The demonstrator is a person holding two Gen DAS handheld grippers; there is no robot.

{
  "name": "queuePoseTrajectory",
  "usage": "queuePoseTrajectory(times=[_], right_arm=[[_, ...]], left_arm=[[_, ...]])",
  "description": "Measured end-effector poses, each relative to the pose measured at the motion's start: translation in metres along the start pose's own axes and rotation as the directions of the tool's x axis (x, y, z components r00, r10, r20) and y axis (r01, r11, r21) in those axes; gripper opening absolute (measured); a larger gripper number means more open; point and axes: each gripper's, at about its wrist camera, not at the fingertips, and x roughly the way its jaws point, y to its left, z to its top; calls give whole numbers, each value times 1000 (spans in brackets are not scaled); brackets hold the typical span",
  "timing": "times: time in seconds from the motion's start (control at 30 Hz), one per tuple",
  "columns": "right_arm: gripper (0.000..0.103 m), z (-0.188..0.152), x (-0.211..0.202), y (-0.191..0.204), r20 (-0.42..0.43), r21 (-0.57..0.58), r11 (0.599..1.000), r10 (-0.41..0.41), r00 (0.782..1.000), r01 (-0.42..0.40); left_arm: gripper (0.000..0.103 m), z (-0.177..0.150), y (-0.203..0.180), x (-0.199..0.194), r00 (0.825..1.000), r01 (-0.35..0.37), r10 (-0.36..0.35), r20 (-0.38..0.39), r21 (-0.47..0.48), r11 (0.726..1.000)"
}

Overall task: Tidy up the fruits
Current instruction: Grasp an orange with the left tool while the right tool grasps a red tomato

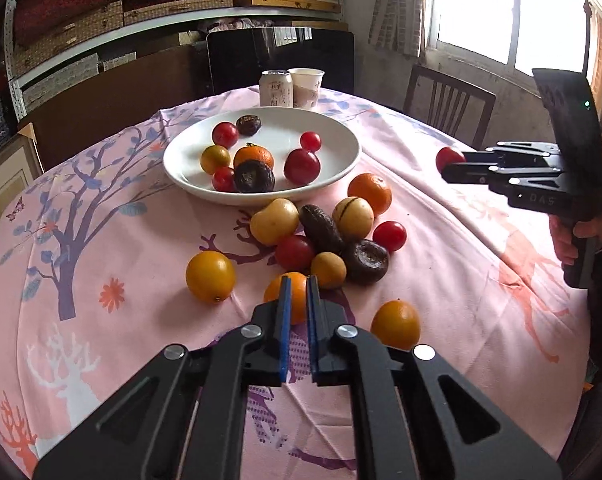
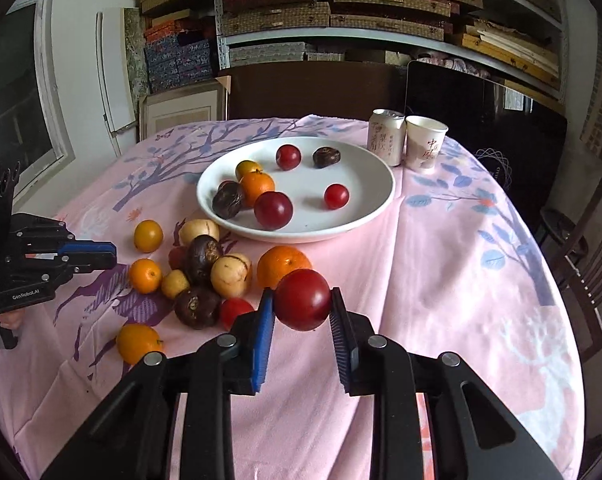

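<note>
A white plate (image 1: 343, 160) (image 2: 381, 208) at the back of the pink-clothed table holds several red, orange and dark fruits. A loose pile of fruit (image 1: 333, 236) (image 2: 209, 268) lies in front of it. My right gripper (image 2: 302, 294) is shut on a red plum (image 2: 303, 300), lifted off the cloth beside a loose orange (image 2: 283, 266). In the left wrist view that gripper (image 1: 447, 168) hangs at the right with the plum (image 1: 447, 157) at its tip. My left gripper (image 1: 299, 280) (image 2: 113, 254) is shut with nothing in it, above a small orange (image 1: 289, 296).
A drinks can (image 1: 275, 88) (image 2: 386, 136) and a paper cup (image 1: 306, 87) (image 2: 424, 142) stand behind the plate. A wooden chair (image 1: 449, 100) stands at the table's far right edge. Single oranges (image 1: 211, 276) (image 1: 396, 324) lie apart from the pile. Shelves fill the back wall.
</note>
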Motion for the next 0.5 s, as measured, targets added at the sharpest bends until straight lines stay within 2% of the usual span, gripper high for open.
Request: queuePoseTrajectory(times=[0.03, 0.07, 0.1, 0.13, 0.17, 0.23, 0.43, 0.47, 0.5], right_arm=[[28, -1, -1, -2, 6, 10, 1000, 15, 1000, -15], [28, -2, -2, -3, 10, 23, 999, 31, 999, -31], [28, -4, -1, -4, 9, 36, 998, 45, 999, -46], [28, -6, 2, -3, -1, 37, 998, 57, 998, -57], [28, -7, 5, 0, -12, 31, 998, 60, 998, -60], [28, -8, 11, 5, -34, 13, 998, 57, 998, -56], [28, -11, 21, 12, -71, 20, 995, 99, 993, -97], [28, -12, 23, 13, -78, 18, 995, 95, 992, -94], [28, -13, 24, 12, -83, 19, 996, 92, 992, -91]], left_arm=[[7, -2, -1, 4, 1000, -13, 14, -18, 16, 1000], [13, -5, -3, 6, 999, -22, 23, -29, 29, 999], [36, -7, -6, 10, 998, -26, 29, -48, 50, 998], [51, -9, -8, 14, 997, -35, 40, -60, 73, 997], [71, -10, -9, 16, 996, -60, 65, -53, 86, 994], [72, -12, -10, 18, 996, -77, 81, -36, 90, 993], [74, -10, -3, 37, 997, 17, -16, -76, 14, 1000], [72, -11, -5, 39, 996, 39, -39, -78, 8, 999], [61, -11, -8, 38, 995, 75, -75, -64, -3, 997]])
